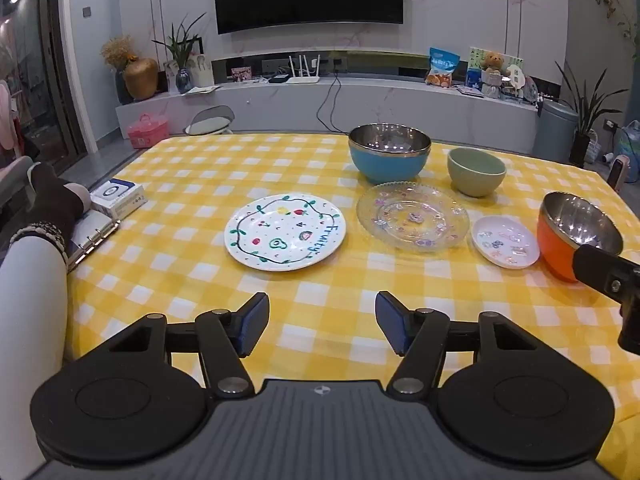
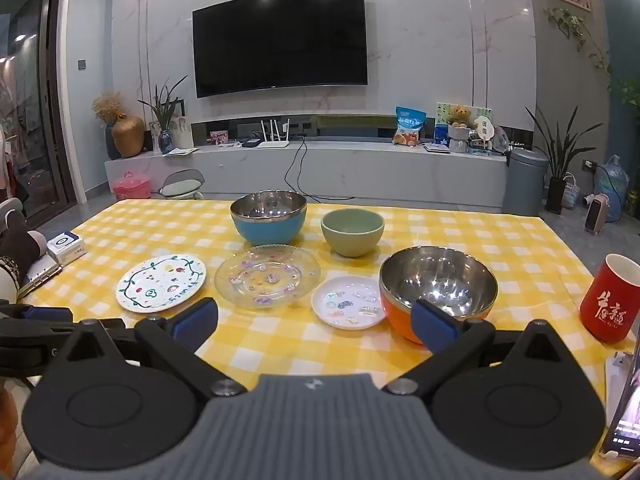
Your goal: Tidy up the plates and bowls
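Note:
On the yellow checked tablecloth lie a white fruit-pattern plate, a clear glass plate and a small white dish. Behind them stand a blue steel-lined bowl and a green bowl. An orange steel-lined bowl stands at the right. My left gripper is open and empty, in front of the fruit plate. My right gripper is open and empty, its right finger close in front of the orange bowl.
A red mug stands at the table's right edge, with a phone near it. A binder and a small box lie at the left edge. A TV unit stands beyond the table.

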{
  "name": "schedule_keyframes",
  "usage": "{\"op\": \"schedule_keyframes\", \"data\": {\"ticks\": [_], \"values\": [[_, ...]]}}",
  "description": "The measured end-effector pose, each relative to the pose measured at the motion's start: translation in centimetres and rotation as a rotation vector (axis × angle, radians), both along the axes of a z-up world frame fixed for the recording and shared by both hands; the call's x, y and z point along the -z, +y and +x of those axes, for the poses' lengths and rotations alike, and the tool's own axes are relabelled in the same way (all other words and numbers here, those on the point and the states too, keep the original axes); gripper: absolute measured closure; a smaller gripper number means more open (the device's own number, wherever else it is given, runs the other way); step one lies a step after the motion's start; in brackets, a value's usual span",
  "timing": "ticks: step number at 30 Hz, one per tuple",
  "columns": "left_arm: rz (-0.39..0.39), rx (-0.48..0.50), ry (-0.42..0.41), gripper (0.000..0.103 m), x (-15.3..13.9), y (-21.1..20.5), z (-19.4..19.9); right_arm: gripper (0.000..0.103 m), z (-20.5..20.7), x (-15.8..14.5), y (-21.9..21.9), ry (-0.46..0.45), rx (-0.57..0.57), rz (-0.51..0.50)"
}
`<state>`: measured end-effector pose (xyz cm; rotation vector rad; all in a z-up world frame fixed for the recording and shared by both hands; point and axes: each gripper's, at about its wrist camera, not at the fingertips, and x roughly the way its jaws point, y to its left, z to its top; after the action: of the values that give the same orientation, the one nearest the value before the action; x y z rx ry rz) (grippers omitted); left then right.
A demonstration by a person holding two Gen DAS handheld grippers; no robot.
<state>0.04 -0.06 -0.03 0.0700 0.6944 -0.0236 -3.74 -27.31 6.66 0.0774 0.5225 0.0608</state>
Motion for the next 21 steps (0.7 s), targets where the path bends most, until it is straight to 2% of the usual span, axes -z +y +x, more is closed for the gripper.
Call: {"op": "schedule_keyframes", "data": {"ticks": [8,21], "values": [[-0.027,0.012,0.008,0.032,-0.59,0.02,-0.41,0.003,0.16,0.22,-0.03,0.009,-0.002,0.006],[-0.024,0.020,0.006,0.032,-0.19,-0.03,-0.36,0.003,-0.11,-0.15,0.26,0.003,-0.004,-0.009]]}}
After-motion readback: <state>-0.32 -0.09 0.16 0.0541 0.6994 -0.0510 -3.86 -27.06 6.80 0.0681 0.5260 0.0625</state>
